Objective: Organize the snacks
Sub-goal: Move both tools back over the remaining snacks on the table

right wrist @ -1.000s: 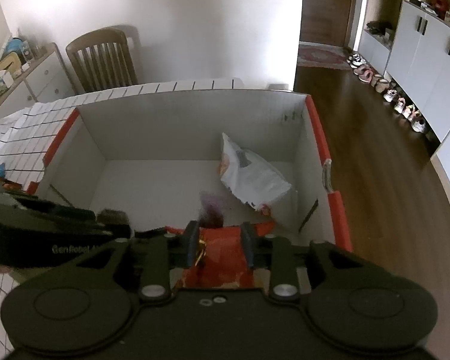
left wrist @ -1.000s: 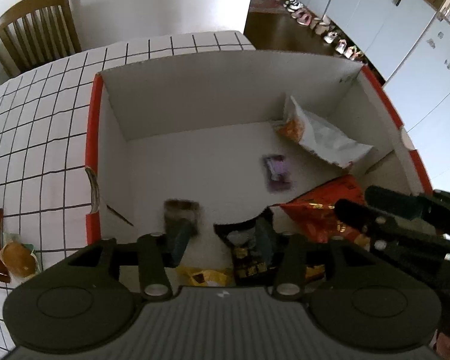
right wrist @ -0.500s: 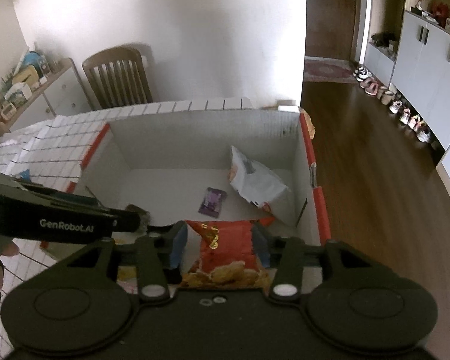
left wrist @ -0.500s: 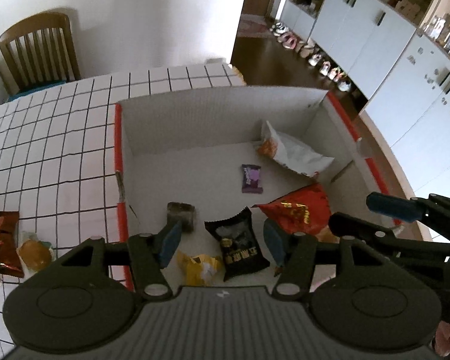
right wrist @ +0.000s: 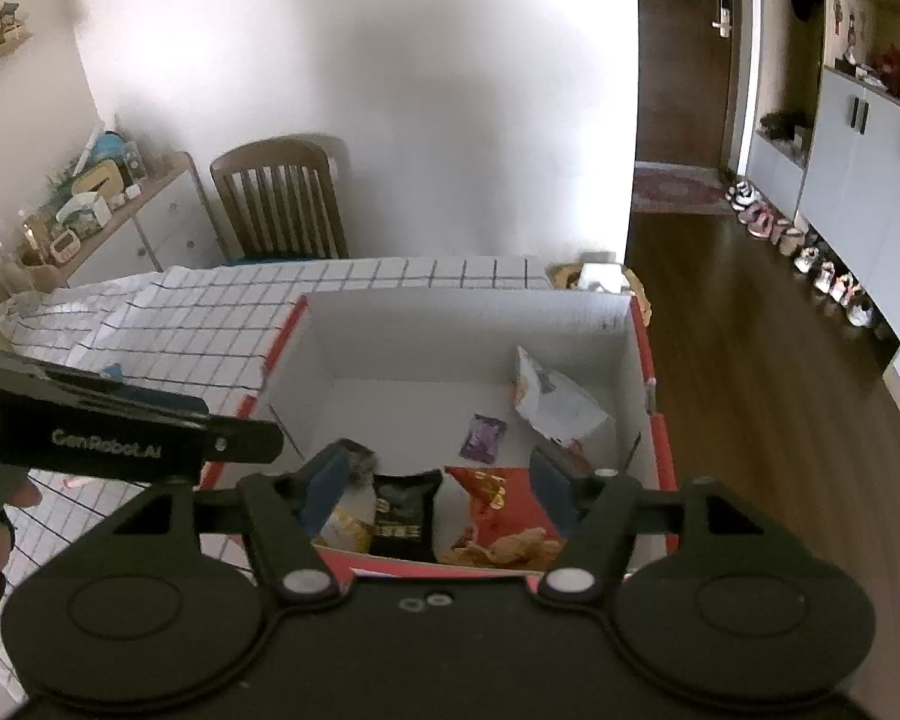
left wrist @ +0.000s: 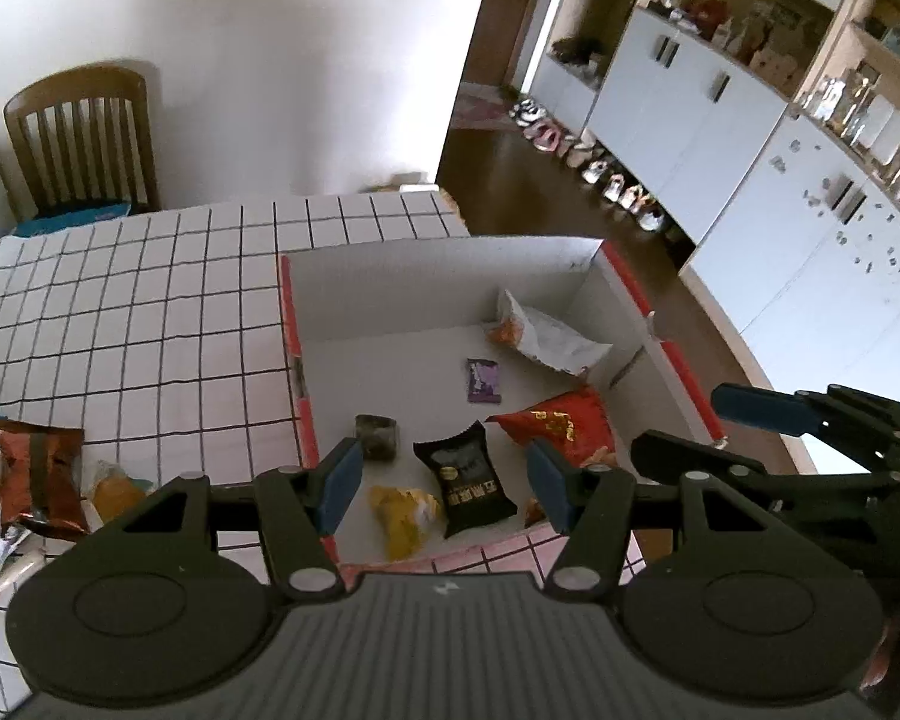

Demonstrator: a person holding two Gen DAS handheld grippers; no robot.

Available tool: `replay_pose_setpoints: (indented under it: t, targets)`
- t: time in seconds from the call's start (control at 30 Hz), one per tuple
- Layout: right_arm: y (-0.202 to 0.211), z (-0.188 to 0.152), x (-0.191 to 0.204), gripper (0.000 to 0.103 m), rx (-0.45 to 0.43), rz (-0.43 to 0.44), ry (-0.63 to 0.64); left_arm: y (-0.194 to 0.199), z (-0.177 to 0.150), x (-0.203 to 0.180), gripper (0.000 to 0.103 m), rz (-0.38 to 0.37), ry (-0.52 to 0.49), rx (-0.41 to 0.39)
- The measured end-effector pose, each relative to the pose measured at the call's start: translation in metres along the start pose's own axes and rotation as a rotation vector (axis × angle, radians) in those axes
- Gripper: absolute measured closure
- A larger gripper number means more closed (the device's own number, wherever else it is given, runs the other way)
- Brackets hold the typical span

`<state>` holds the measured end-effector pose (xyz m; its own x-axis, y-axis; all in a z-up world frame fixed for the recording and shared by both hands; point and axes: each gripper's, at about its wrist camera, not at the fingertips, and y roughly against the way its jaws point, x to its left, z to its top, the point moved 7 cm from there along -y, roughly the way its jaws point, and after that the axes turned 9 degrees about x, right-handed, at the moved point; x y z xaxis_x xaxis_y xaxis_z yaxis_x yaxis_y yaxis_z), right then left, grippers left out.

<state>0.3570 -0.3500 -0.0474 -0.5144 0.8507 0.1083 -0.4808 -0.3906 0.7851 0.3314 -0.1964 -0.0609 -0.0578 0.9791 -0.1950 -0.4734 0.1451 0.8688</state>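
Left of the box, on the tabletop, the remaining snacks lie nearest the left gripper, which hangs wide open and empty above the box beside the equally open, empty right gripper.

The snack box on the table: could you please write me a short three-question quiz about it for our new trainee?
1. True or false: the black packet lies inside the box.
2. Which item sits nearest the box's far right corner? A) the white bag B) the purple packet C) the yellow packet
3. Fill in: the left tongs and right tongs are both ____ and hold nothing.

Key:
1. True.
2. A.
3. Open.
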Motion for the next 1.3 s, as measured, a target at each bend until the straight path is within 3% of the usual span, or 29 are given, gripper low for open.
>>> replay_pose_setpoints:
  t: [0.43, 0.57, 0.93, 1.03, 1.1, 1.23, 1.3]
  targets:
    - [0.027, -0.005, 0.057, 0.021, -0.065, 0.061, -0.012, 0.058, -0.031, 0.038, 0.043, -0.025, -0.017, -0.069]
    - [0.030, -0.008, 0.080, 0.017, -0.079, 0.085, -0.006, 0.074, -0.043, 0.058, 0.034, -0.015, 0.000, -0.098]
    - [0.025, -0.013, 0.148, 0.002, -0.103, 0.137, 0.037, 0.099, -0.074, 0.128, 0.026, 0.012, 0.053, -0.119]
    - [0.021, -0.015, 0.167, 0.001, -0.096, 0.148, 0.047, 0.106, -0.082, 0.150, 0.025, 0.022, 0.079, -0.129]
    - [0.017, -0.017, 0.178, 0.001, -0.091, 0.154, 0.049, 0.109, -0.087, 0.167, 0.018, 0.032, 0.098, -0.132]
    - [0.008, -0.020, 0.197, 0.000, -0.079, 0.161, 0.044, 0.110, -0.097, 0.202, 0.017, 0.054, 0.149, -0.133]
    - [0.002, -0.022, 0.204, 0.000, -0.068, 0.161, 0.039, 0.109, -0.101, 0.217, 0.007, 0.067, 0.171, -0.135]
